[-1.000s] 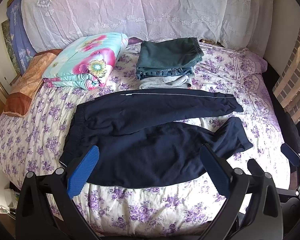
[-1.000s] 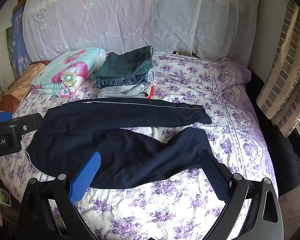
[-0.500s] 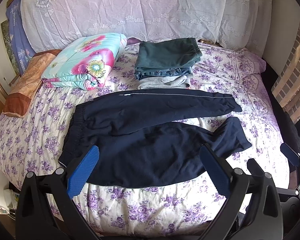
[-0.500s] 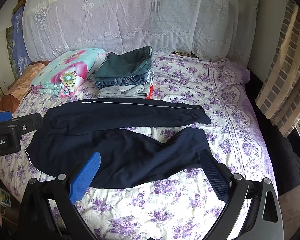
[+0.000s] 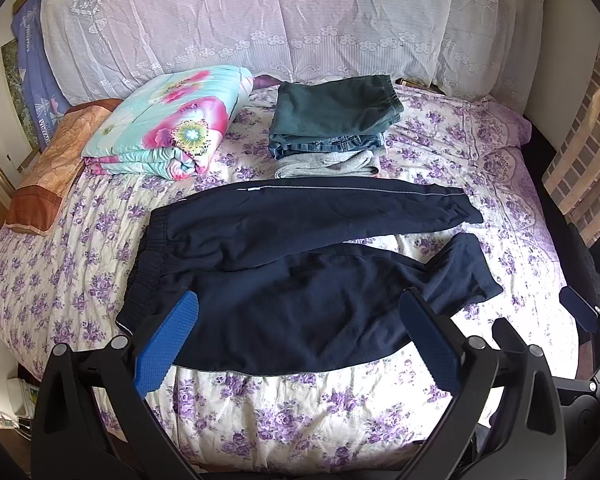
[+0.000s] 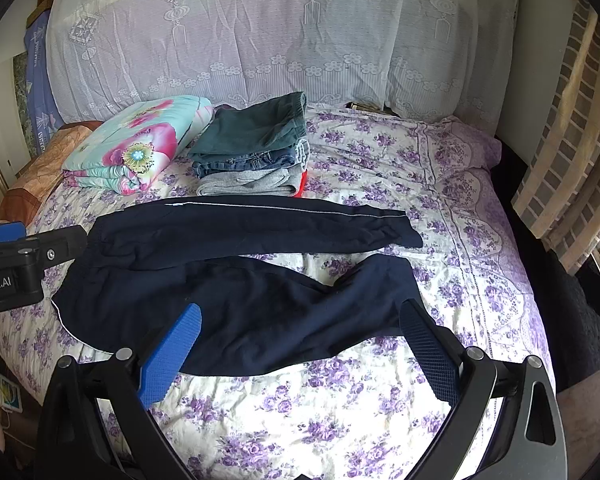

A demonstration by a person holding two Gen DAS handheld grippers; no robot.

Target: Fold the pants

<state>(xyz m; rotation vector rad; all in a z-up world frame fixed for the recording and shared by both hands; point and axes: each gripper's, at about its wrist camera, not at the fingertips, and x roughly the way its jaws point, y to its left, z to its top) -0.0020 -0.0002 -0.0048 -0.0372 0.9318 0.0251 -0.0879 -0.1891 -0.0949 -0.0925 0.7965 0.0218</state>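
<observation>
Dark navy pants lie unfolded across the middle of a bed covered by a white sheet with purple flowers; the waistband is at the left, and the two legs run to the right. The far leg lies straight and carries a thin pale stripe along its far edge, while the near leg bends, its cuff end angled toward the far right. The left gripper hovers above the near edge of the bed, its blue-padded fingers spread wide apart and holding nothing; in the view they frame the near side of the pants without visible contact. The right gripper is posed likewise further right, jaws wide apart and empty, over the near leg of the same pants. In the right wrist view the body of the left gripper appears at the left edge, near the waistband. Beyond the pants, at the far side, sits a stack of folded clothes, a dark green item on top, denim and grey below. Just left of it lies a folded floral quilt. A white lace cloth hangs behind the bed.
</observation>
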